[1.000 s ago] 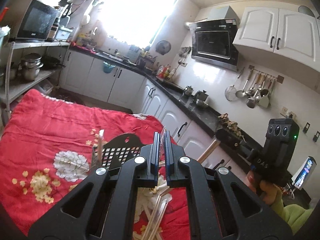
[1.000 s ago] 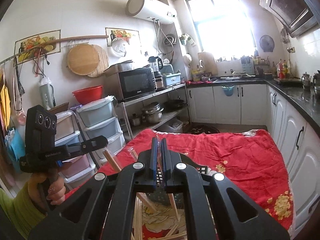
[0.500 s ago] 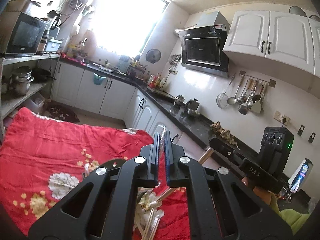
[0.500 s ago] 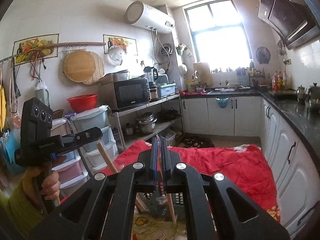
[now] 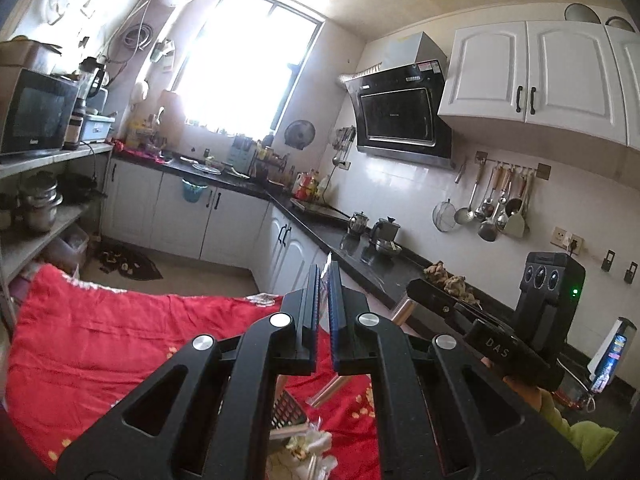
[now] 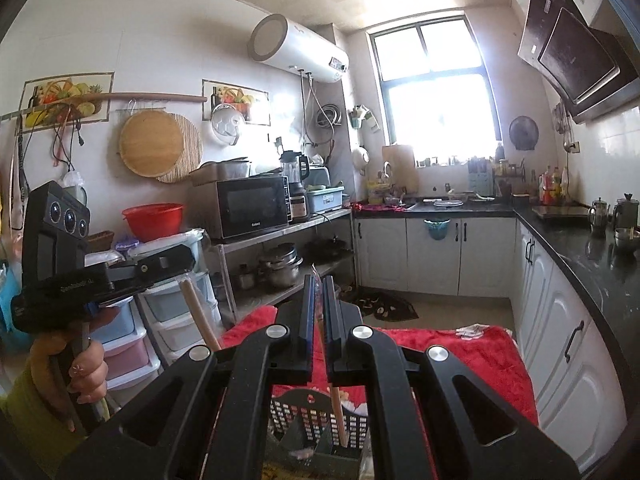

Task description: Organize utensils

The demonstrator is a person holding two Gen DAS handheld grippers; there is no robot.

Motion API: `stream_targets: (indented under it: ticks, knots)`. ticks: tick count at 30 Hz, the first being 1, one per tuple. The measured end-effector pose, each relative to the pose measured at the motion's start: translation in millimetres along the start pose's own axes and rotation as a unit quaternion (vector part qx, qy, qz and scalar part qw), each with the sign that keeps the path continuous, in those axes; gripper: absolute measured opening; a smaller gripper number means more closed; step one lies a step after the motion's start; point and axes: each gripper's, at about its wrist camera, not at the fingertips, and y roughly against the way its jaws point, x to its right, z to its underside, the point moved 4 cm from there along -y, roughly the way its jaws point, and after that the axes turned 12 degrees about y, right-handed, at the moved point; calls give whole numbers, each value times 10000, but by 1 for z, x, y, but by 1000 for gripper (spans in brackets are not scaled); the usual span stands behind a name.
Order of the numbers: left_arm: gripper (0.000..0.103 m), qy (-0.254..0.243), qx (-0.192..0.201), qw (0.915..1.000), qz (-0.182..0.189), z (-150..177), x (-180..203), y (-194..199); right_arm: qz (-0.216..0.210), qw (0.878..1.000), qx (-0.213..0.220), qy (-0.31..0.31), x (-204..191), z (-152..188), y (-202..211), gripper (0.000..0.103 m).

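Observation:
My left gripper (image 5: 324, 280) is shut on a thin wooden stick in a clear wrapper (image 5: 329, 264); the stick's lower end (image 5: 334, 390) shows under the fingers. My right gripper (image 6: 318, 284) is shut on a similar wrapped wooden stick (image 6: 338, 416), whose lower end hangs in front of the black perforated utensil basket (image 6: 304, 420). That basket (image 5: 286, 414) stands on the red floral cloth (image 5: 100, 344). Each view shows the other gripper, hand-held and raised: the right gripper (image 5: 414, 288) and the left gripper (image 6: 176, 260), whose stick (image 6: 198, 312) slants down.
More wrapped sticks (image 5: 312, 446) lie on the cloth beside the basket. White cabinets under a black counter (image 6: 580, 248) run along the right. A metal shelf with a microwave (image 6: 250, 208) and pots, plus plastic drawers (image 6: 128, 344), stands on the left.
Both grippers have lifted and tilted upward, so the table and basket have slid toward the bottom of each view. Each has kept its stick.

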Motion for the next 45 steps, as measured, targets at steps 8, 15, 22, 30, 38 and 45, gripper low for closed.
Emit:
stream_targets:
  ticks: [8,15,22,30,38,45]
  knots:
    - [2,11,20,10000,-72,-15,-1,-28,-54,9999,103,-72,7,-10,-14,4]
    - [1,-10,21,9999,-151,-10,-5,-45,-70,9999,68,-142,9,-8,-26,4]
    - [1,64,-93,9995,-293,7,-23,-57,-99,9995,-98,-266,15,11,-40,4]
    - [1,51,-222,9986,-473,27,-38,-64,-139,9980,-342,-506,18,44,-56,4]
    - [2,97,-475,9969,-622,54,-53,-75,-144,9956,-551,-747,16,75,-65,4]
    - [2,53,-676,9946,-785,76,-62,-84,-165,9936,-735,-841,11,95,-72,4]
